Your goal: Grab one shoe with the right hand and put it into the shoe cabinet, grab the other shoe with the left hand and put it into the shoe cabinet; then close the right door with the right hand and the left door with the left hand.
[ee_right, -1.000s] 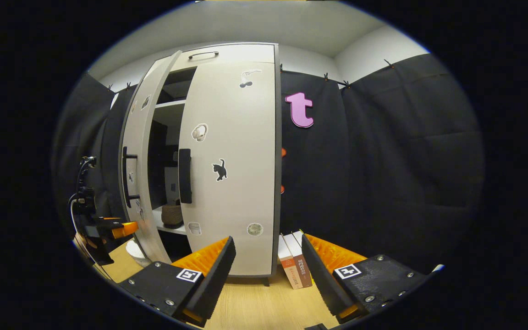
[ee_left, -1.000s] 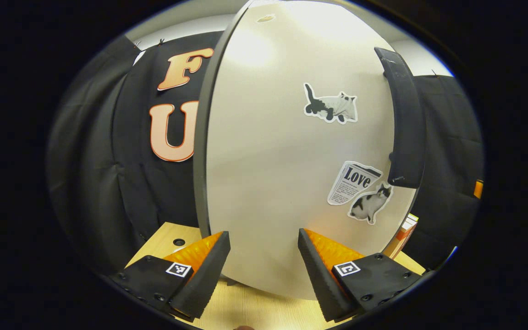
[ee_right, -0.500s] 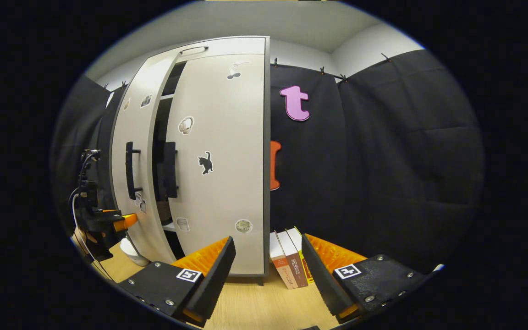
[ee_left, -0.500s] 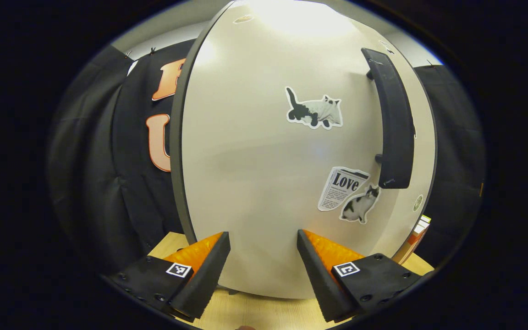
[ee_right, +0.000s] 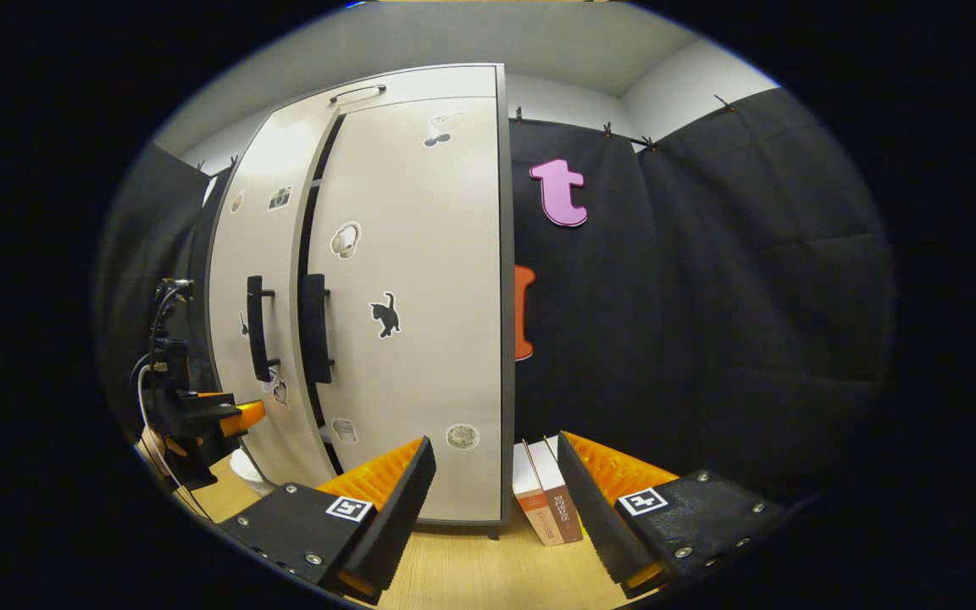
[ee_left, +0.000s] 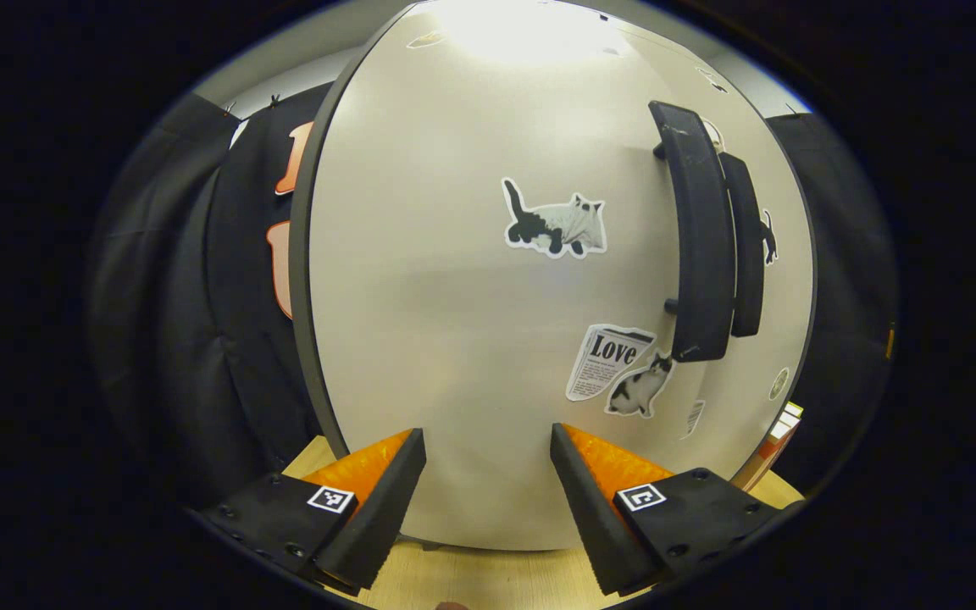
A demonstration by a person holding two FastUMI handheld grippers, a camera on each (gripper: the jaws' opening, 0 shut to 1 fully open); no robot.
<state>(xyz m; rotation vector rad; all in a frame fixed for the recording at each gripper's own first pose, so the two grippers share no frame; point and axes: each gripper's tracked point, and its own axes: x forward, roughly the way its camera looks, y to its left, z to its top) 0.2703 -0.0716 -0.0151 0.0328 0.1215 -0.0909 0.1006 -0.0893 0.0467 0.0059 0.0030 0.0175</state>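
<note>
Nearly shut, the left door point(ee_left: 471, 322) wants a steady flat push from the spread, empty left gripper point(ee_left: 488, 496) until it meets the right door point(ee_right: 420, 322), while the spread right gripper point(ee_right: 496, 500) idles.

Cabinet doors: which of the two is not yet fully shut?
The left door. A dark gap still runs between it and the right door, which sits flush; the left gripper is at its lower part.
</note>
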